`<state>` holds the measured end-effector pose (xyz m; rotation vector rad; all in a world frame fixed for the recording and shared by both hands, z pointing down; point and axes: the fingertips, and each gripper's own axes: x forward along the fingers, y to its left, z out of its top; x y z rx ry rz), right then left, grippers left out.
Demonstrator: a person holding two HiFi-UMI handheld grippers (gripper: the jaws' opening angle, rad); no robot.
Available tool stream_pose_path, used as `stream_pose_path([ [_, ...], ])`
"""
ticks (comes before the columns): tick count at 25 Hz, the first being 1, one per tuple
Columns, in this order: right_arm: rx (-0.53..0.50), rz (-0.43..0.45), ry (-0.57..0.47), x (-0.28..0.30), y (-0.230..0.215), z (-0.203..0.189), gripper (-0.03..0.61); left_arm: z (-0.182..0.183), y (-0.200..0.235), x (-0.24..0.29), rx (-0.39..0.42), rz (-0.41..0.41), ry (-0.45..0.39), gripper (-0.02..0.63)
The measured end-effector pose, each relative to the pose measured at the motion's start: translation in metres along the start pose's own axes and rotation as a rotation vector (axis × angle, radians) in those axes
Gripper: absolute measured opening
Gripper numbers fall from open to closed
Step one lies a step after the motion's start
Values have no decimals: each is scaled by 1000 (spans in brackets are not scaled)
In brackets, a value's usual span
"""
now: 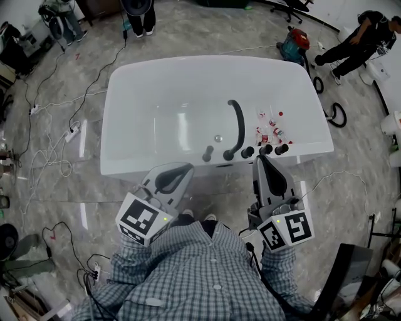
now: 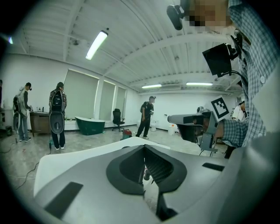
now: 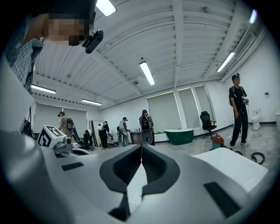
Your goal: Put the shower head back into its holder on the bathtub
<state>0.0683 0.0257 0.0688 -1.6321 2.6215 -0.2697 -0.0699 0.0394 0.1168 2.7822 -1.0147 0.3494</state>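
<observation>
The black curved shower head (image 1: pixel 237 127) lies inside the white bathtub (image 1: pixel 144 113), its lower end by the near rim. Several black knobs (image 1: pixel 266 150) stand along that rim, and one more fitting (image 1: pixel 207 152) sits to their left. My left gripper (image 1: pixel 178 171) is shut and empty, held just short of the tub's near rim. My right gripper (image 1: pixel 260 158) is shut too, its tip close to the knobs. In the left gripper view the jaws (image 2: pixel 144 147) meet over the tub rim (image 2: pixel 83 156). In the right gripper view the jaws (image 3: pixel 141 147) are closed on nothing.
Small bottles (image 1: pixel 270 129) lie in the tub at the right, and a drain (image 1: pixel 218 138) is near its middle. Cables (image 1: pixel 50 150) trail over the floor at the left. People stand behind the tub (image 1: pixel 140 17) and at the far right (image 1: pixel 358 41). A red machine (image 1: pixel 295 41) sits nearby.
</observation>
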Motion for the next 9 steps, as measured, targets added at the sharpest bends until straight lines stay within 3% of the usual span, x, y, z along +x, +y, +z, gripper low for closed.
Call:
stream_pose_path([
  [9,0,16,7,2,4,-6,18,-6,3,-2,-15,18,-4,11],
])
